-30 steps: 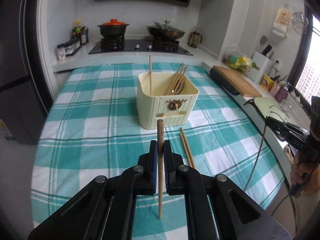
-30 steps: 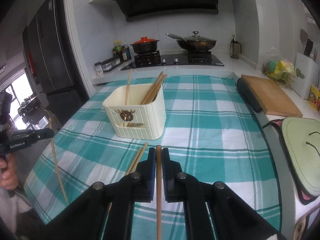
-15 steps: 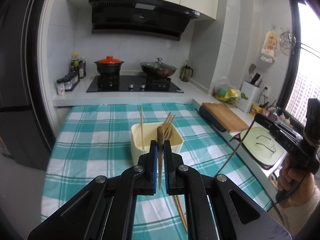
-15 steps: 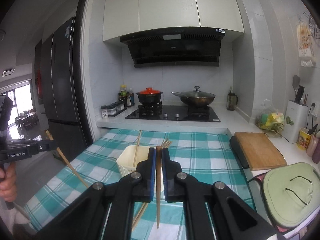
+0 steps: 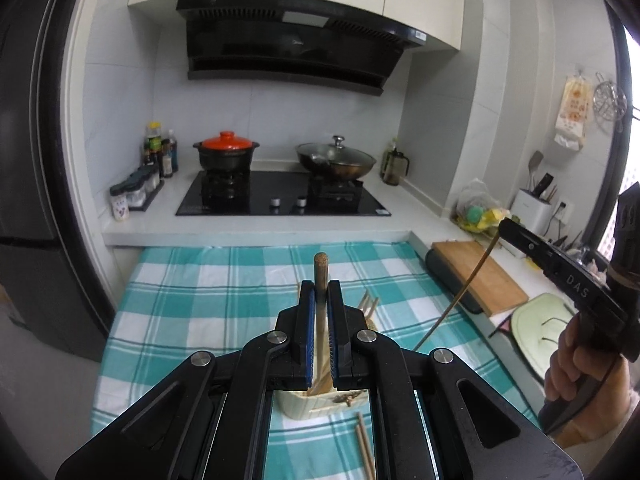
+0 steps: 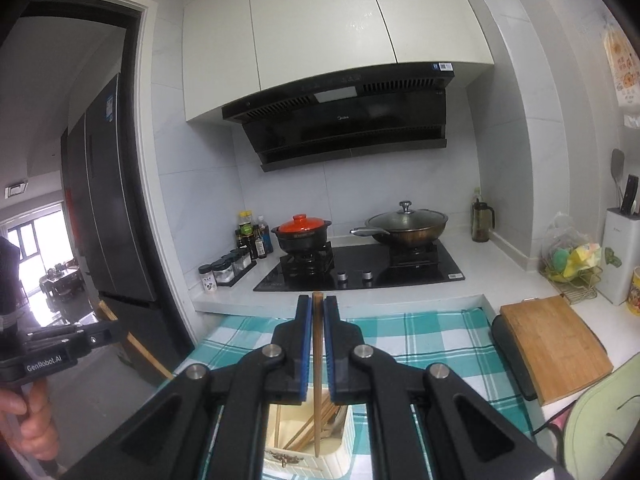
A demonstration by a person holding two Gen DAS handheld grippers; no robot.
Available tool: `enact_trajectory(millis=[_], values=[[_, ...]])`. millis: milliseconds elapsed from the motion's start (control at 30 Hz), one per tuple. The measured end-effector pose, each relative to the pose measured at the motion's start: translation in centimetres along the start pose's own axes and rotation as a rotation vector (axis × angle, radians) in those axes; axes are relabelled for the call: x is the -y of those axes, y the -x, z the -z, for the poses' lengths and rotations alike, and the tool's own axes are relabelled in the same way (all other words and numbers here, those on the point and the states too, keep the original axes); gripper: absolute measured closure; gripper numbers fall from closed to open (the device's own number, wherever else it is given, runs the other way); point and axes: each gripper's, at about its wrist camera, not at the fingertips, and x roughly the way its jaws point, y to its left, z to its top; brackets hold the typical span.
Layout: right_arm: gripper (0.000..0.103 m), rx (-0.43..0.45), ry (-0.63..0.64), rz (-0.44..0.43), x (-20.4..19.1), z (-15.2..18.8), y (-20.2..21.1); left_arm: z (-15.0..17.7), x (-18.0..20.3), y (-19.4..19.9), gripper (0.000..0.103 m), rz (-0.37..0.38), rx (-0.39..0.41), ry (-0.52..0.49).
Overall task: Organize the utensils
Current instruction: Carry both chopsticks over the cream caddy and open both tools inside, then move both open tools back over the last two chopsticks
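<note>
My left gripper (image 5: pixel 320 296) is shut on a wooden chopstick (image 5: pixel 320 272) held upright above the cream utensil holder (image 5: pixel 304 404). My right gripper (image 6: pixel 317 308) is shut on another wooden chopstick (image 6: pixel 317 400), its tip hanging over the cream holder (image 6: pixel 312 456), which has several chopsticks inside. Two loose chopsticks (image 5: pixel 364 448) lie on the teal checked cloth (image 5: pixel 200 300) in front of the holder. The right gripper shows in the left wrist view (image 5: pixel 505 229), the left gripper in the right wrist view (image 6: pixel 114 330).
A stove with a red-lidded pot (image 5: pixel 226 154) and a wok (image 5: pixel 336 160) stands behind the table. A wooden cutting board (image 6: pixel 556 344) and a green mat (image 6: pixel 600 420) lie on the counter at right. A dark fridge (image 6: pixel 104 220) is at left.
Both grippers have risen and tilted up with their chopsticks, from low over the cloth to above the holder. The holder now sits under the jaws in both views.
</note>
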Motion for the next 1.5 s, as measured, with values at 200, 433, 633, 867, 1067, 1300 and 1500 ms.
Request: enact_trajectory(millis=[200,433,633,867,1067,1300,1500], values=[[0.097,-0.099,-0.011,-0.017,0.7,2.4,-6.6,0.8,-0.5,-6.3,0.099,-0.008,-0.134,0.025],[0.097,-0.375,-0.084,-0.027,2.6,6.3,-14.1,2.0,-0.6,-12.3,0.099,-0.001,-0.286,0.026],[0.093,-0.495,-0.107,-0.003,3.7,8.1,-18.3,2.2,-0.7,-14.3,0.090,-0.038,-0.320,0.046],[0.088,-0.412,-0.048,0.000,2.4,4.7,-14.2,0.2,-1.2,-6.3,0.042,-0.104,-0.186,-0.020],[0.056,-0.281,0.067,-0.001,1.1,1.6,-3.8,3.2,-1.1,1.7,0.026,-0.155,-0.193,-0.146],[0.056,-0.328,0.165,0.076,1.6,7.0,4.2,14.1,-0.8,5.3,0.018,-0.157,-0.259,-0.159],[0.056,-0.413,0.138,0.129,2.4,17.7,7.3,24.8,0.7,3.4,0.018,-0.162,-0.299,-0.029]])
